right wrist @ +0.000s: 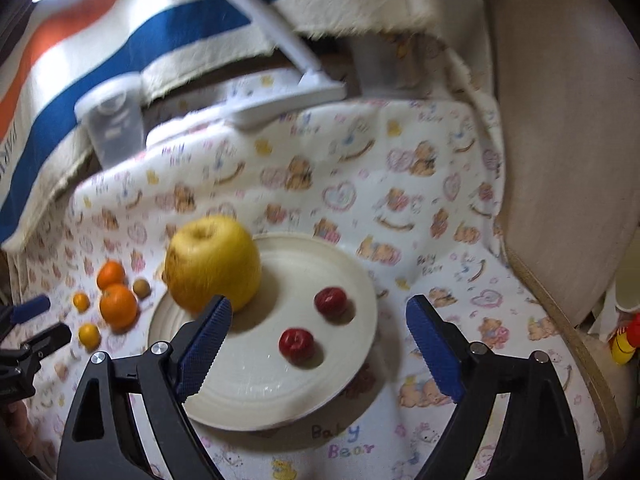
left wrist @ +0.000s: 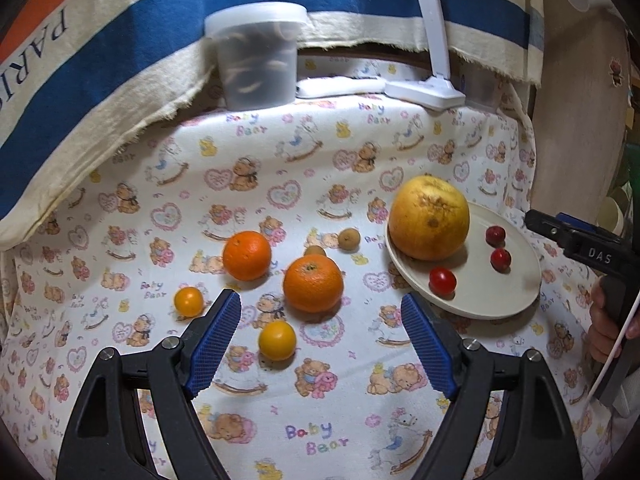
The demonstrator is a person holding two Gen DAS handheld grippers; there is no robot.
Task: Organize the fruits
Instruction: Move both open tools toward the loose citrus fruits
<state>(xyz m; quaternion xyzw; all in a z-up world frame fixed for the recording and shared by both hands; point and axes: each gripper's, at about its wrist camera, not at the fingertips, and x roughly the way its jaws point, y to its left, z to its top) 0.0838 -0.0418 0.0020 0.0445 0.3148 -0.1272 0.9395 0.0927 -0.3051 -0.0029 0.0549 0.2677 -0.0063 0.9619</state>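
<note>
Fruits sit split: a big yellow apple [left wrist: 429, 219] and red cherry tomatoes [left wrist: 442, 281] on the cream plate [left wrist: 516, 292], oranges [left wrist: 313, 284] loose on the bear-print cloth [left wrist: 320, 432]. Both the left gripper [left wrist: 321, 322] and right gripper [right wrist: 319, 325] gape, holding nothing.

My left camera looked forward from low over the cloth [left wrist: 320, 152]. My right hung close above the plate [right wrist: 256, 400]. Both saw that plate [left wrist: 500, 292].

Left gripper [left wrist: 321, 314]: black angular arms with triangular cutouts, silver round screws at pivots, blue ribbed pads [left wrist: 216, 338] on fingers. Right gripper [right wrist: 319, 318]: same build, black frame, blue textured pads [right wrist: 204, 344], silver screws. Right gripper body bears white "DAS" lettering; bare-skinned hand [left wrist: 608, 320] grips handle, white cable alongside.
</note>
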